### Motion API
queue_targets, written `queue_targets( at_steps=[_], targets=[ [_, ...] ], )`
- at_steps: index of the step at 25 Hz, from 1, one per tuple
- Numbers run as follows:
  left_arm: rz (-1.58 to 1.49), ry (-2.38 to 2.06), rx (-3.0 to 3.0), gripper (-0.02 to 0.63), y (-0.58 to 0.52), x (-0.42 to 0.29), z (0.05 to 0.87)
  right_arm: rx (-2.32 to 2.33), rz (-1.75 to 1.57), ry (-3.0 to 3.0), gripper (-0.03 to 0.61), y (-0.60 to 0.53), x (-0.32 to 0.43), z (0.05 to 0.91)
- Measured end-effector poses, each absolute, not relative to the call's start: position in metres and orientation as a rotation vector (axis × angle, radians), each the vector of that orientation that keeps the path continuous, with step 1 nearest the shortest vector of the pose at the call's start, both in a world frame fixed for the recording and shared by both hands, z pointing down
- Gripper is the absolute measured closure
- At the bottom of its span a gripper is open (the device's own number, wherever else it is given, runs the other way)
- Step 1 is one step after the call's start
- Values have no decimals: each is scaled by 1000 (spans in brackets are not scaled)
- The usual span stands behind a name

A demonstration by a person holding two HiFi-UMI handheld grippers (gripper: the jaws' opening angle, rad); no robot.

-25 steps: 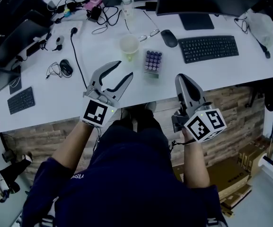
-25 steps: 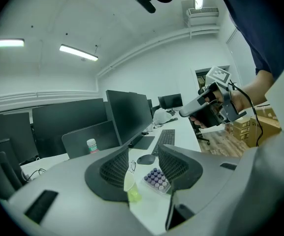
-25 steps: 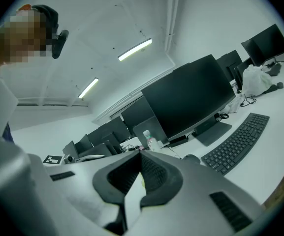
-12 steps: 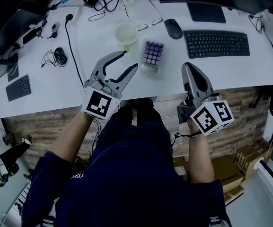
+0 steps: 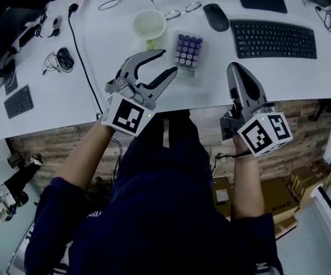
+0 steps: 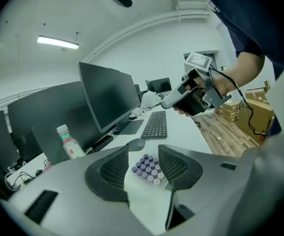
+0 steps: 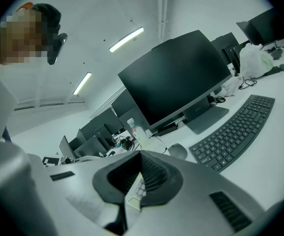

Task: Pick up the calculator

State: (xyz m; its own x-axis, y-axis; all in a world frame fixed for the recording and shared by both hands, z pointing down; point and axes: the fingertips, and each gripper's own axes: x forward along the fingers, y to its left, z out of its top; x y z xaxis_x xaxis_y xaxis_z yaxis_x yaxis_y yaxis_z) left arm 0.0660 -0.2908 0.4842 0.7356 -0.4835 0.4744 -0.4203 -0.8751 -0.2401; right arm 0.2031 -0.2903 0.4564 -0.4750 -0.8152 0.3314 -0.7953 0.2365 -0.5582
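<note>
In the right gripper view a thin pale calculator (image 7: 136, 191) with small keys stands edge-on between the jaws of my right gripper (image 7: 140, 157), which is shut on it. From the head view my right gripper (image 5: 238, 69) hovers over the desk's front edge, and its body hides the calculator. My left gripper (image 5: 167, 63) is open and holds nothing, its tips just left of a rack of purple-capped vials (image 5: 188, 50). That vial rack (image 6: 149, 168) shows through the gap of my left gripper (image 6: 142, 157), with the right gripper (image 6: 193, 95) beyond.
On the white desk (image 5: 96, 90) stand a pale cup (image 5: 149, 24), glasses (image 5: 185, 9), a dark mouse (image 5: 215, 17) and a black keyboard (image 5: 274, 39). Cables, another mouse (image 5: 65, 57) and a small keypad (image 5: 19, 102) lie at the left. Monitors (image 7: 176, 80) line the back.
Both grippers have moved forward over the desk edge, and the left one has drawn nearer the vial rack. The jaws stand as before.
</note>
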Motion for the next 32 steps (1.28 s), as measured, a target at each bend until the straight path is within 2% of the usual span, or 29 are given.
queue_targets(
  at_steps=[32],
  targets=[
    [-1015,390,-2725,408,-241,95,585,-1699,-1162,2276,574,-245,230,533]
  ],
)
